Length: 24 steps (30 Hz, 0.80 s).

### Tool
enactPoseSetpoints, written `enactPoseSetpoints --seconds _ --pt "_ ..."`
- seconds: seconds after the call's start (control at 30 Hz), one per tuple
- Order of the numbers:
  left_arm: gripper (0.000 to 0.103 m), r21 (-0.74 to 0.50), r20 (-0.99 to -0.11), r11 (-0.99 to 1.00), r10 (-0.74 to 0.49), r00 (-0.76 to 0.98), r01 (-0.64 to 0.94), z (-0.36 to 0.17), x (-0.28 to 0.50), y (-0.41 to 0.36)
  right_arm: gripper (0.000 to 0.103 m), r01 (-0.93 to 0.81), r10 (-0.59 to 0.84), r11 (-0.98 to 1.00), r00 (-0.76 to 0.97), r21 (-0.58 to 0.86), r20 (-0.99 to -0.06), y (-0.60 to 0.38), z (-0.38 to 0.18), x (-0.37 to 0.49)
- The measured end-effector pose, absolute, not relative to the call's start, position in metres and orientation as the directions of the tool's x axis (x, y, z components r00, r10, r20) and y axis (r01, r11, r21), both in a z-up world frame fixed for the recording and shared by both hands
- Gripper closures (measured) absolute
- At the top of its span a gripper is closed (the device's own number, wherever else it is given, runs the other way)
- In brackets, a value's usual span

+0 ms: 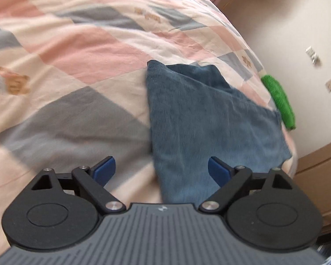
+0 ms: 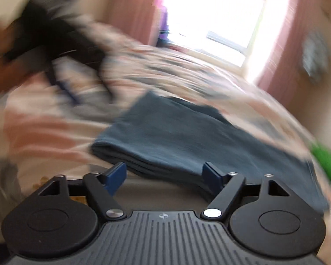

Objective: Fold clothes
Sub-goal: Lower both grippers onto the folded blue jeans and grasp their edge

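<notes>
Blue terry: the towel [image 1: 209, 128] is lying folded on the bedspread [image 1: 77, 44], near the bed's edge, one corner flap turned over on top.
Left gripper [image 1: 162, 169]: I'm hovering it above the towel's near end, jaws spread wide, holding nothing; the right-side pad is sitting over the cloth, the left-side one over bare quilt.
Right gripper [image 2: 164, 174]: I'm holding it low beside the towel's [image 2: 187, 137] thick folded edge, jaws parted and empty.
Blur: the right view is smearing heavily, so I can't tell if its pads are touching the fabric.
Why open: judging by both sets of jaws standing wide at the near edge, I'm lining up for a pinch on two points so the next fold goes over evenly.
Stage: layers are already showing along the near edge, so likely mid-fold, not finished.
Green cloth [image 1: 280, 101]: rolled, sitting at the bed's edge just beyond the towel, looks set aside.
Risk: layered edge may be splitting if I'm grabbing only the top ply.
Dark clutter [image 2: 55, 35]: far side of bed, too blurred to name.
</notes>
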<state>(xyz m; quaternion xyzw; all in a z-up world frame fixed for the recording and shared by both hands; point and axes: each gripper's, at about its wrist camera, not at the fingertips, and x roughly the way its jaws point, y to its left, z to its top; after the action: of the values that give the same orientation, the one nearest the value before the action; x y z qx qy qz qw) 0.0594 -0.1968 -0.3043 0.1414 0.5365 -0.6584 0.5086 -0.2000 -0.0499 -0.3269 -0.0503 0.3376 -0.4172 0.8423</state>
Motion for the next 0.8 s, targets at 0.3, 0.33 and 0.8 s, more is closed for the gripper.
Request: enactPoseSetpoints --seconds 0.3,0.33,0.8 --pt "0.032 -0.691 -0.655 0.079 -0.489 -0.576 0.719 -0.333 0.058 -0.261 0.043 0.487 -0.717 0.695 0.403 -0.530 -0.569 -0.052 -0.368 -0.157" --pt "0.042 -0.697 -0.654 0.083 -0.480 -0.584 0.712 -0.335 0.056 -0.267 0.042 0.480 -0.724 0.688 0.401 -0.544 -0.562 -0.050 -0.370 -0.156" --pt "0.090 -0.754 -0.620 0.162 -0.496 -0.608 0.637 -0.310 0.074 -0.272 0.038 0.407 -0.851 0.513 0.354 -0.756 -0.388 -0.039 -0.407 -0.112"
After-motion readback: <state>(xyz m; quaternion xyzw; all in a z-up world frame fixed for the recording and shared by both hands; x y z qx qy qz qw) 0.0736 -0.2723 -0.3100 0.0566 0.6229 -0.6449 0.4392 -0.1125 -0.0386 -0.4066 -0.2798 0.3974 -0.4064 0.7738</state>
